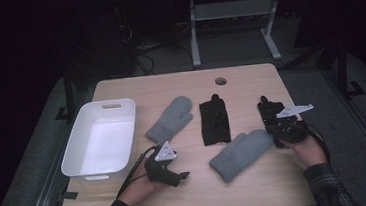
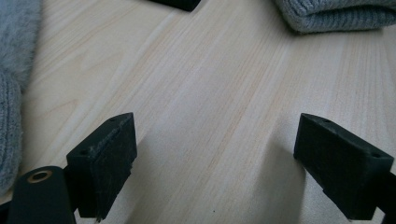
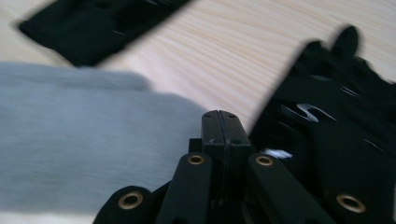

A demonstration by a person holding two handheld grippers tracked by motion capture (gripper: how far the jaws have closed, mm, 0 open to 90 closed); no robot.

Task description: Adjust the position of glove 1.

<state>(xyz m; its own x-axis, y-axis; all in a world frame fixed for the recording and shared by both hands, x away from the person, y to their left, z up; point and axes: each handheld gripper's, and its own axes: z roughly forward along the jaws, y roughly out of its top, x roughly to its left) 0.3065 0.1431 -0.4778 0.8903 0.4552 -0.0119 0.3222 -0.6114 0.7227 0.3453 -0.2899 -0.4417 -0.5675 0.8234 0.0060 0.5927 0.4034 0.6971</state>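
Observation:
Two grey mittens and two black gloves lie on the wooden table (image 1: 249,84). One mitten (image 1: 170,118) lies left of centre, the other (image 1: 240,153) near the front. Between them is a black glove (image 1: 215,121); the second glove (image 1: 270,109) lies at the right. My left gripper (image 1: 180,166) rests low on the table at the front left, and its jaws stand wide open (image 2: 217,163) over bare wood. My right gripper (image 1: 277,126) sits at the near end of the right glove (image 3: 336,126), its jaws shut (image 3: 224,127) with nothing seen between them, and the near mitten (image 3: 84,140) lies beside it.
A white plastic bin (image 1: 75,157) stands on the left side of the table, with nothing seen in it. A round hole (image 1: 221,81) sits near the table's far edge. Beyond the table are a metal frame and cables on a dark floor.

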